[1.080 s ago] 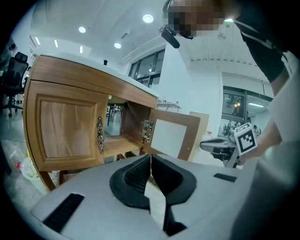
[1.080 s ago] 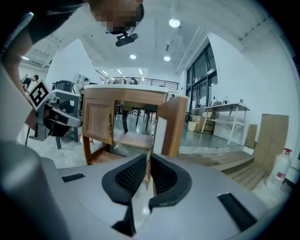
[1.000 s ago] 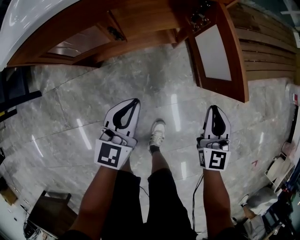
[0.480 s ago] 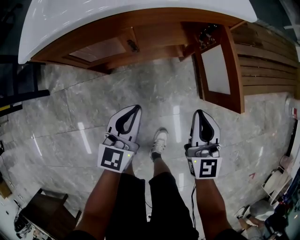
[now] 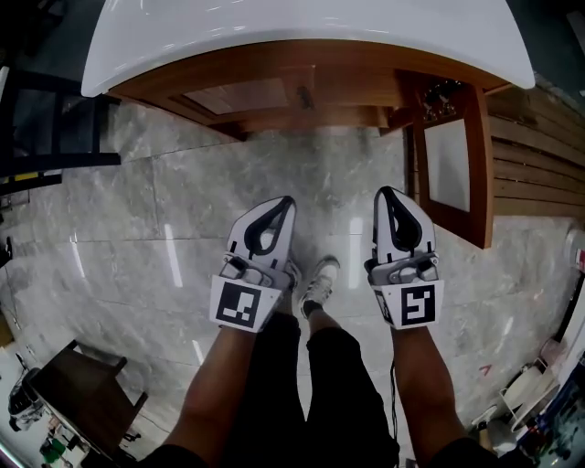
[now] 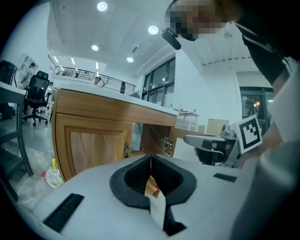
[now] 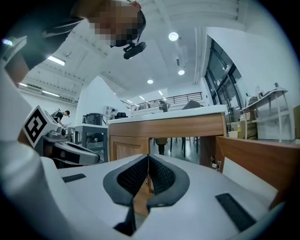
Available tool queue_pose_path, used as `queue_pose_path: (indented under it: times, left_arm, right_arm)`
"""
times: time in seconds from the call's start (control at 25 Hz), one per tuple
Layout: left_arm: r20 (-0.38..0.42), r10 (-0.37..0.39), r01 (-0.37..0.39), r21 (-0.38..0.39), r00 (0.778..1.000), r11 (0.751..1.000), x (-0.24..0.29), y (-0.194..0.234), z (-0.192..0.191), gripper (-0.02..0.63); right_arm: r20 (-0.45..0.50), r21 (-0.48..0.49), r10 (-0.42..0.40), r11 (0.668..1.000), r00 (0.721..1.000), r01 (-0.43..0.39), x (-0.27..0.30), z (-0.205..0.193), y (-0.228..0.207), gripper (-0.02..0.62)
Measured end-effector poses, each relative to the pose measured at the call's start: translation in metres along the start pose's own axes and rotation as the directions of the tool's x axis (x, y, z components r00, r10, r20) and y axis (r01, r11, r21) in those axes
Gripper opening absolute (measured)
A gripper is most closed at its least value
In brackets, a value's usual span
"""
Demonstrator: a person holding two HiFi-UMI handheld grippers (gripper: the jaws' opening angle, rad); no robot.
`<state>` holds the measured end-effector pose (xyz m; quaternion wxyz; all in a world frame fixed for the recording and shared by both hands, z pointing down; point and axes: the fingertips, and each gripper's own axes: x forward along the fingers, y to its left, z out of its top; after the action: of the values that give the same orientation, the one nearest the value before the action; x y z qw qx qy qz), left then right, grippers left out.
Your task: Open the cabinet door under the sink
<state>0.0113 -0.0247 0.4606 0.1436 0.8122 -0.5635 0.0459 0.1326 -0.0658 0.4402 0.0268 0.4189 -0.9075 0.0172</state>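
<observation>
Standing open: the cabinet door (image 5: 452, 164) hung swung out from the right end of the wooden cabinet, with its pale inner panel turned to the left in the head view and its free edge toward the person.
Hinges: metal hinges (image 5: 439, 91) showed at the door's inner edge, where it met the cabinet frame.
Second door: a closed door (image 5: 242, 94) filled the cabinet front to the left of the opening, with a small metal handle (image 5: 306, 96) near its right edge.
Countertop: a white curved countertop (image 5: 302, 27) overhung the whole cabinet.
Right gripper: the right gripper (image 5: 384, 194) was held out in front of the cabinet, just left of the open door's free edge and apart from it, pointing at the cabinet. Its jaws were pressed together with nothing between them.
Left gripper: the left gripper (image 5: 285, 203) was held beside the right one and apart from it, also pointing at the cabinet. Its jaws met along their length and held nothing.
Marker cubes: each gripper carried a cube with a black-and-white square marker at its rear, next to the forearm.
Person: two bare forearms reached forward, and a white shoe (image 5: 320, 279) stood on the floor between the two grippers.
Floor: grey marble tiles (image 5: 137, 238) with streaks of reflected light lay in front of the cabinet.
Surroundings: a dark wooden stool (image 5: 82, 393) stood at the lower left, a black frame (image 5: 55, 119) at the left, and wooden slats (image 5: 539, 137) beyond the open door at the right.
</observation>
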Motion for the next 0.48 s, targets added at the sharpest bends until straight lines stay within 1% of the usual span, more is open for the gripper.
queue_pose_path:
  times: [0.28,0.32,0.36,0.48]
  left_arm:
    - [-0.015,0.030,-0.031,-0.036,0.999,0.999,0.006,0.032,-0.009,0.023]
    - [-0.017,0.032,-0.033,-0.038,0.999,0.999,0.008,0.037,-0.010,0.023]
    - [-0.019,0.032,-0.032,-0.038,0.999,0.999,0.011,0.041,-0.011,0.023]
    - [-0.025,0.023,-0.024,-0.033,0.999,0.999,0.020,0.052,-0.014,0.023]
  right_arm:
    - [0.000,0.005,0.131,0.991,0.991,-0.131,0.060,-0.005,0.017,0.028]
    - [-0.003,0.005,0.153,0.988,0.988,-0.153,0.069,-0.007,0.020,0.052]
    - [-0.007,0.003,0.172,0.985,0.985,-0.172,0.079,-0.008,0.022,0.119]
    - [-0.013,0.005,0.199,0.980,0.980,-0.199,0.107,-0.010,0.026,0.145]
